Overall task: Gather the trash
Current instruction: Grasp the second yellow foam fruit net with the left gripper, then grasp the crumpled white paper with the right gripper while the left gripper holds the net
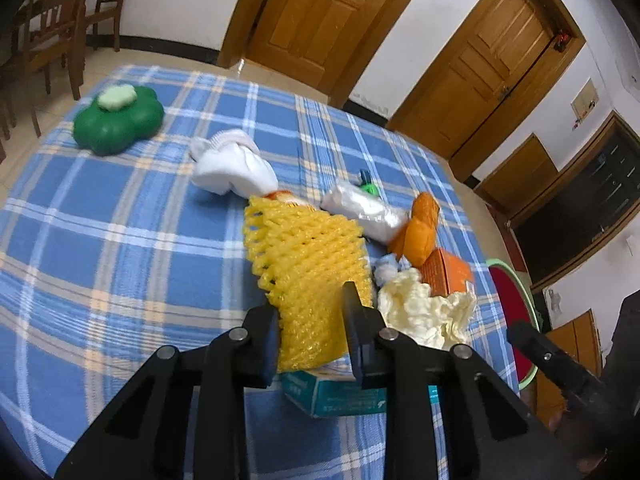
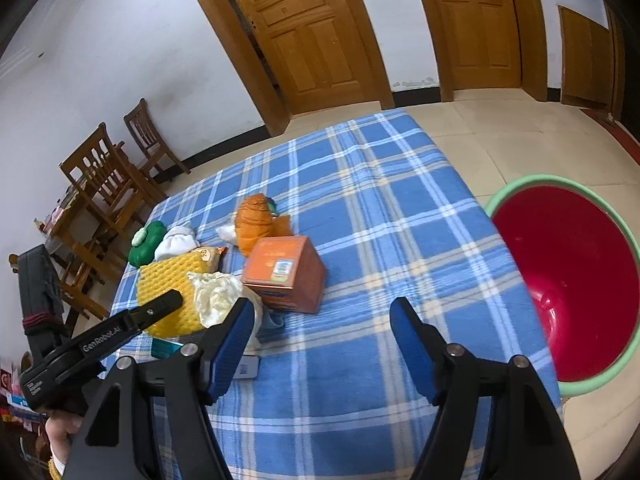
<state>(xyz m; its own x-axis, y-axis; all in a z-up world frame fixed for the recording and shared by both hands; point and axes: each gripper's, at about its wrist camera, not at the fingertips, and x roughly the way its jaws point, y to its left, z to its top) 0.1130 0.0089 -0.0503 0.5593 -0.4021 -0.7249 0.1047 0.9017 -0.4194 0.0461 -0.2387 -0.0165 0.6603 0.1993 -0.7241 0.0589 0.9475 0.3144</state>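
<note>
A yellow foam fruit net [image 1: 304,248] lies on the blue plaid tablecloth [image 1: 120,260] among other trash. My left gripper [image 1: 308,304] is shut on the net's near end, its black fingers pinching the foam. Beside the net lie crumpled cream wrapping [image 1: 420,304], an orange box [image 1: 448,272], a clear plastic bag [image 1: 364,208] and a teal box [image 1: 340,392] under the net. My right gripper [image 2: 323,304] stands open over bare cloth with nothing between its blue pads, to the right of the orange box [image 2: 286,276]. The red basin [image 2: 520,184] with a green rim sits off the table's right edge.
A green flower-shaped object [image 1: 120,120], a white balled cloth [image 1: 232,168] and an orange stuffed item [image 1: 420,228] lie farther back. A small white card [image 2: 248,368] lies by my right gripper's left finger. Wooden chairs [image 2: 104,184] stand left of the table; doors line the far wall.
</note>
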